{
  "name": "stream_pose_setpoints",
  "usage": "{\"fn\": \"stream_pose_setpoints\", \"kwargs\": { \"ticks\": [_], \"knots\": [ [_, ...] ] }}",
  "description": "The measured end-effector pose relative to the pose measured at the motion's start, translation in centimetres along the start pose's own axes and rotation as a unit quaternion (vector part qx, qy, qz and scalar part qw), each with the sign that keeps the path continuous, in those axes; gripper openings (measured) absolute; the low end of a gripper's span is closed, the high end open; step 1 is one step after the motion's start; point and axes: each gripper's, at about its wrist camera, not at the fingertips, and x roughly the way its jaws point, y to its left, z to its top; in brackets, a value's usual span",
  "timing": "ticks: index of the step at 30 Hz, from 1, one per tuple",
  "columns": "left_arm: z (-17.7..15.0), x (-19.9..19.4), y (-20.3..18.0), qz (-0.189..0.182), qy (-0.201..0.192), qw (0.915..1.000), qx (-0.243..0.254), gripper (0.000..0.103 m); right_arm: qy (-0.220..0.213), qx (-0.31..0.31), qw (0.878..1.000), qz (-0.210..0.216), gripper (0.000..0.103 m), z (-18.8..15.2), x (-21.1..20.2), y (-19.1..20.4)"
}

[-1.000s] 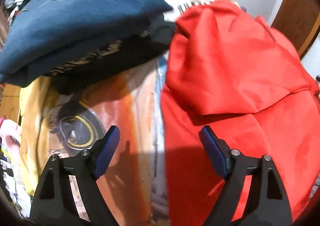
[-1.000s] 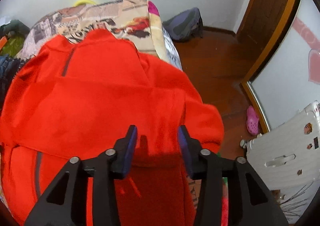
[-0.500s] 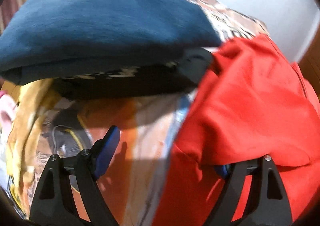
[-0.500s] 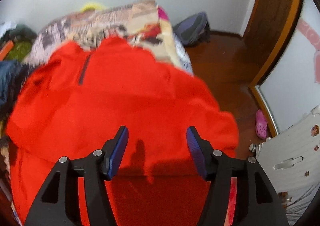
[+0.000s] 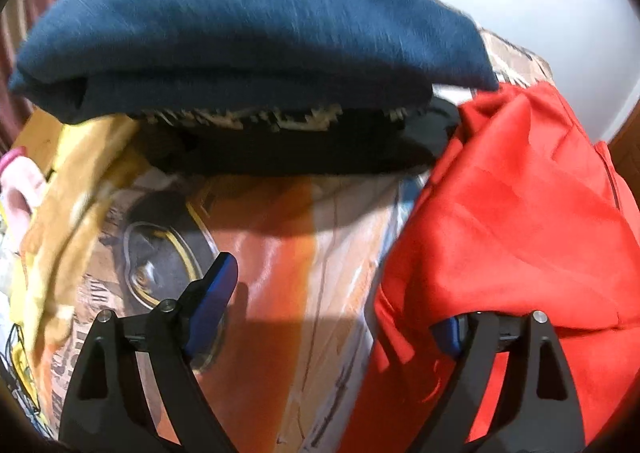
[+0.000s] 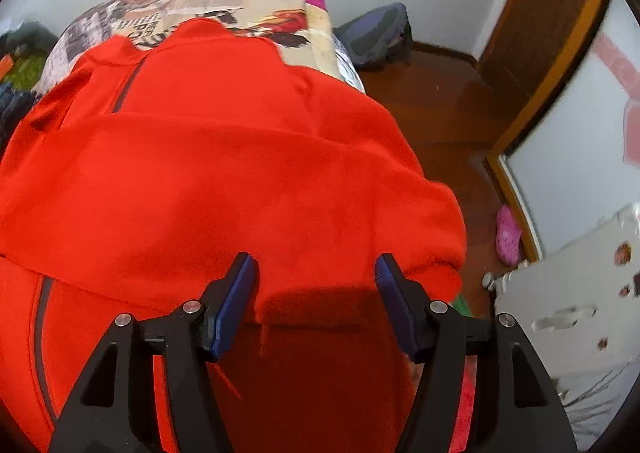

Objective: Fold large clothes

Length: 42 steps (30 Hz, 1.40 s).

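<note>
A large red jacket [image 6: 240, 173] lies spread on the printed bedspread [image 6: 224, 1], with a folded-over layer on top and a dark zipper [image 6: 124, 89]. In the left wrist view the red jacket [image 5: 520, 221] fills the right side. My left gripper [image 5: 332, 301] is open; its left pad is over the bedspread [image 5: 280, 273] and its right pad is tucked under the edge of the red fold. My right gripper [image 6: 316, 293] is open wide just above the lower edge of the folded red layer, holding nothing.
A folded dark blue garment [image 5: 248, 33] lies on a black patterned one [image 5: 288, 137] beside the jacket. Yellow cloth [image 5: 60, 189] lies at the left. Past the bed edge are a wooden floor [image 6: 448, 113], a grey bag [image 6: 376, 33], a pink shoe [image 6: 507, 237] and a white suitcase [image 6: 572, 317].
My right gripper opened wider over the red fold. My left gripper moved forward and left toward the blue pile, and its right pad slid under the red fold edge.
</note>
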Motion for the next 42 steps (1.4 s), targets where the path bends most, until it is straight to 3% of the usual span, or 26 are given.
{"fn": "stream_pose_setpoints", "kwargs": {
  "ticks": [3, 11, 16, 21, 26, 31, 37, 42],
  "knots": [
    [-0.9, -0.5, -0.6, 0.002, 0.017, 0.9991, 0.039, 0.087, 0.006, 0.04, 0.999, 0.022, 0.059, -0.3, -0.6, -2.0],
    [-1.6, -6.6, -4.3, 0.021, -0.025, 0.9853, 0.168, 0.087, -0.028, 0.151, 0.985, 0.083, 0.059, -0.6, -4.1, -7.5],
    [-0.9, -10.8, -7.1, -0.012, -0.065, 0.9774, 0.201, 0.087, -0.053, 0.21, 0.97, 0.111, 0.059, -0.1, -5.1, -9.7],
    [0.8, -12.4, -9.9, -0.069, -0.088, 0.9731, 0.201, 0.087, -0.037, 0.252, 0.958, 0.13, 0.059, -0.7, -3.6, -11.0],
    [1.5, -10.8, -12.7, -0.107, -0.069, 0.9724, 0.196, 0.087, 0.02, 0.294, 0.94, 0.172, 0.059, -1.9, 0.8, -11.8],
    [0.8, -7.0, -15.2, -0.134, -0.017, 0.9731, 0.186, 0.087, 0.06, 0.324, 0.925, 0.187, 0.059, -2.3, 4.5, -12.4],
    [-0.1, -3.1, -16.1, -0.151, 0.031, 0.9742, 0.165, 0.087, 0.069, 0.328, 0.926, 0.172, 0.054, -0.6, 7.4, -12.7],
    [-1.1, -1.1, -16.4, -0.143, 0.044, 0.9755, 0.162, 0.087, 0.054, 0.308, 0.94, 0.14, 0.033, 0.7, 7.4, -12.4]
  ]
}}
